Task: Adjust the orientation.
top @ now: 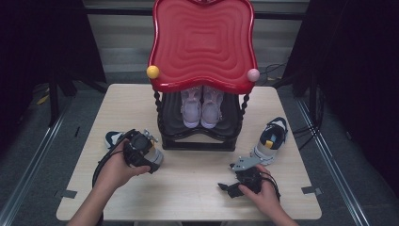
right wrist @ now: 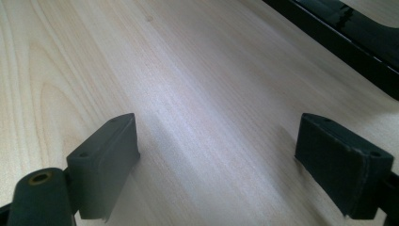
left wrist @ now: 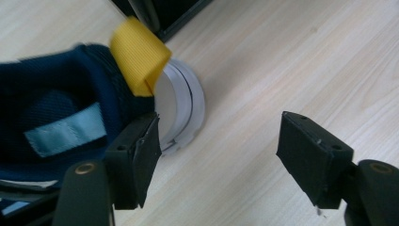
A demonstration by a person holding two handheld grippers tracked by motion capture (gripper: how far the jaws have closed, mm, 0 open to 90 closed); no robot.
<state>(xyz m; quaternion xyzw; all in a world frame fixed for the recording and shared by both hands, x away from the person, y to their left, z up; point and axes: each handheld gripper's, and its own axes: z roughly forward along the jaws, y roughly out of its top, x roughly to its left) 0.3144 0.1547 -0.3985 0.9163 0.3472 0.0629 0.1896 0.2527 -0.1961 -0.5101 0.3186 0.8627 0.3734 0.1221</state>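
The step in hand looks like picking up the navy shoe [top: 113, 138] at the lower left of the high view, probably to join the pale pair [top: 201, 107] on the lower shelf of the red-topped rack [top: 202, 42] at top centre. The left gripper [top: 141, 150] sits at that shoe's heel. In the left gripper view its jaws stand apart and pinch nothing: the left pad [left wrist: 141, 160] lies against the heel's white counter, just below the yellow pull loop [left wrist: 139, 59], while the other pad stands over bare wood.

The next move likely calls for shifting the jaws so the heel lies between them, then closing.

The right gripper [top: 230, 186] rests at lower centre-right, jaws spread wide over bare board. A second navy shoe [top: 272, 140] stands above it at the right.

The table [top: 197, 188] is pale wood grain, set in a dim room with dark curtains at both sides and cables on the grey floor.
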